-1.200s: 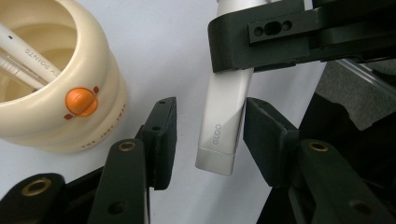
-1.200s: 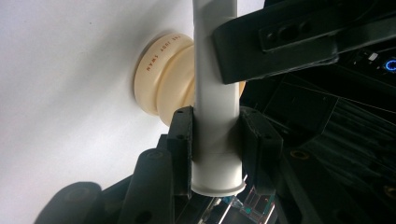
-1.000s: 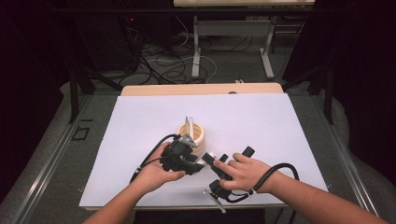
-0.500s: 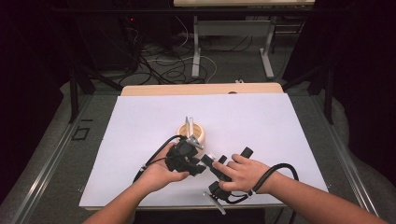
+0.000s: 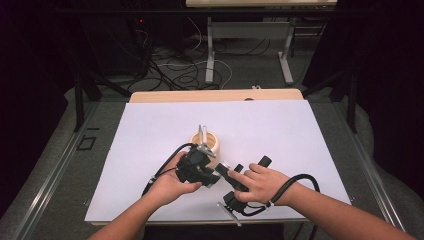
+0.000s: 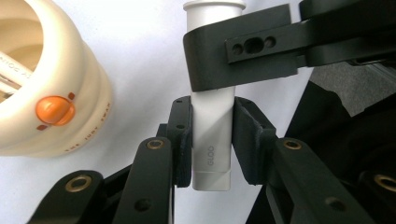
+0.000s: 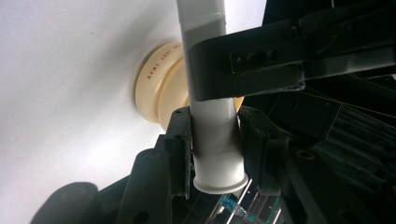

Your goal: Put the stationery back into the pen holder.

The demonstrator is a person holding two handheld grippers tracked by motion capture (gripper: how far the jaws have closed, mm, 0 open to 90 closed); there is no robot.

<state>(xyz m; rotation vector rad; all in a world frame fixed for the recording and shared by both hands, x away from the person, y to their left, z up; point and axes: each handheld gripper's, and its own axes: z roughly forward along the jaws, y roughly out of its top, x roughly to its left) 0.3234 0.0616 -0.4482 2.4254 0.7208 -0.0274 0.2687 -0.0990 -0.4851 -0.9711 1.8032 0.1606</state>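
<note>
A white glue stick (image 6: 212, 135) with a flared cap end (image 7: 219, 179) is held between both grippers, just in front of a cream ringed cup (image 5: 206, 145). My left gripper (image 6: 212, 112) has just been closing, and its pads now press the stick's lower body on both sides. My right gripper (image 7: 215, 121) is shut on the stick near its cap end. Each gripper's jaw crosses the stick in the other's view. In the high view the left gripper (image 5: 202, 172) and right gripper (image 5: 227, 176) meet tip to tip near the table's front.
The cream cup (image 6: 46, 93) has an orange dot and holds slim metal and white tools (image 5: 202, 134). A thin clear stick-like item (image 5: 230, 214) lies by the front edge under the right wrist. A white sheet (image 5: 150, 130) covers the table.
The tips of the two grippers have drawn a little closer together. Both hands stay in about the same place.
</note>
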